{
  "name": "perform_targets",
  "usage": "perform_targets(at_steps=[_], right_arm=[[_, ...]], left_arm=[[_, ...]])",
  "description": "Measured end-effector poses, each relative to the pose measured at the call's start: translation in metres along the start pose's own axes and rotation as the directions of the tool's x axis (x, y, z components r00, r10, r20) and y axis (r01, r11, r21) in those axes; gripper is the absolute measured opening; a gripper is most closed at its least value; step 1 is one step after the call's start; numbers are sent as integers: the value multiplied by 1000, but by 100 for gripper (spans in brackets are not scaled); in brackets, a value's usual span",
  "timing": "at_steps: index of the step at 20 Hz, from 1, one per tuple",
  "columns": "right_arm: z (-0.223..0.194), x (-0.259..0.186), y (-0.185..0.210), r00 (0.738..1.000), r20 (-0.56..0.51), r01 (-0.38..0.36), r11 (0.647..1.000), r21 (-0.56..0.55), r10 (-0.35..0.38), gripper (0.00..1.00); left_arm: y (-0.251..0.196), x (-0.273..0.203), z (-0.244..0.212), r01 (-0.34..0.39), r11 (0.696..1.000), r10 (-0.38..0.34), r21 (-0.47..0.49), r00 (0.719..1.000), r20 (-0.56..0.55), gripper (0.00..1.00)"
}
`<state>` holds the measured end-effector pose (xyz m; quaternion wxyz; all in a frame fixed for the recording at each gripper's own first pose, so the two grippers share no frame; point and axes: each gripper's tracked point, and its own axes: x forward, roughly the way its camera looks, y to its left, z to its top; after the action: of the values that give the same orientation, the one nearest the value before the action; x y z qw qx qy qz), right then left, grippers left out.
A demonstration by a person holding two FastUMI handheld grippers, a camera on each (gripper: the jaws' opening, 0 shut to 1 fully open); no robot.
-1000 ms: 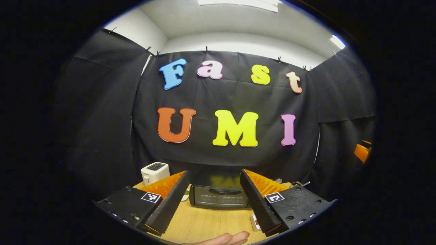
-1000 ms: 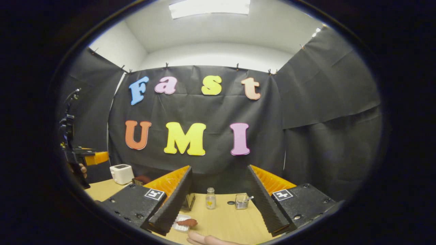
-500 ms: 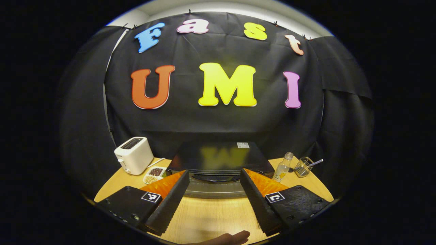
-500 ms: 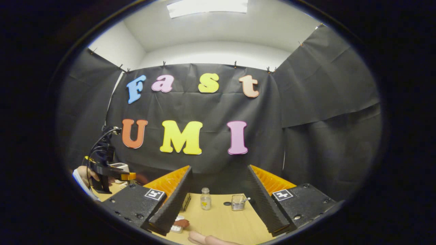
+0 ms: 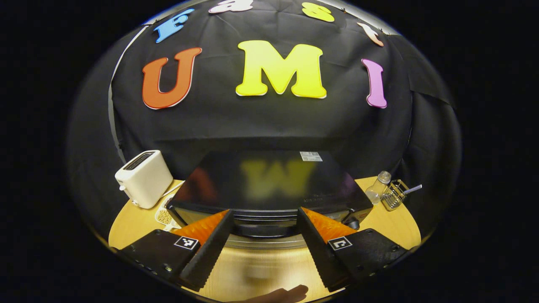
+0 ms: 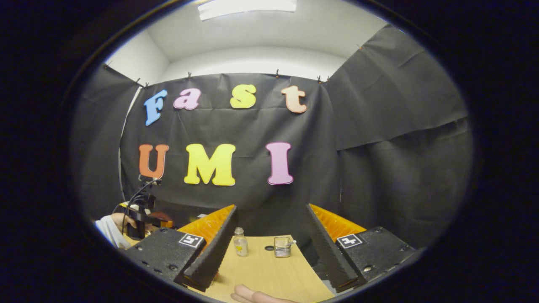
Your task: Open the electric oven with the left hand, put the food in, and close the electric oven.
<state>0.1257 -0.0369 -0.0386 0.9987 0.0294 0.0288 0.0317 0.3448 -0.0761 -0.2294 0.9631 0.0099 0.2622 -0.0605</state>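
Oven point(image 5: 269, 185) filled far more of the left gripper view than a second before, its handle point(image 5: 263, 230) now at 12 o'clock between the wide-open, empty left gripper point(image 5: 264, 248); grasping looked imminent. At 10 o'clock stood the toaster point(image 5: 144, 179). Right gripper point(image 6: 269, 252) hung open, empty, over the table point(image 6: 269, 269).

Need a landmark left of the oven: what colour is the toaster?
White or cream; the boxy two-slot toaster shows best in the left gripper view.
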Motion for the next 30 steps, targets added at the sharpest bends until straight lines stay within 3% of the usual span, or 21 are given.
perform_targets(at_steps=[2,14,30], right_arm=[[-5,1,-8,1000,-4,15,1000,-12,-15,99],[-12,-2,0,999,-33,5,1000,-15,-6,100],[-6,-12,7,1000,-14,-3,1000,-18,3,99]], left_arm=[[-10,3,3,37,999,-37,6,999,0,96],[-10,-16,-13,43,999,-44,11,999,12,95],[-12,-76,-99,37,999,-38,8,999,36,95]])
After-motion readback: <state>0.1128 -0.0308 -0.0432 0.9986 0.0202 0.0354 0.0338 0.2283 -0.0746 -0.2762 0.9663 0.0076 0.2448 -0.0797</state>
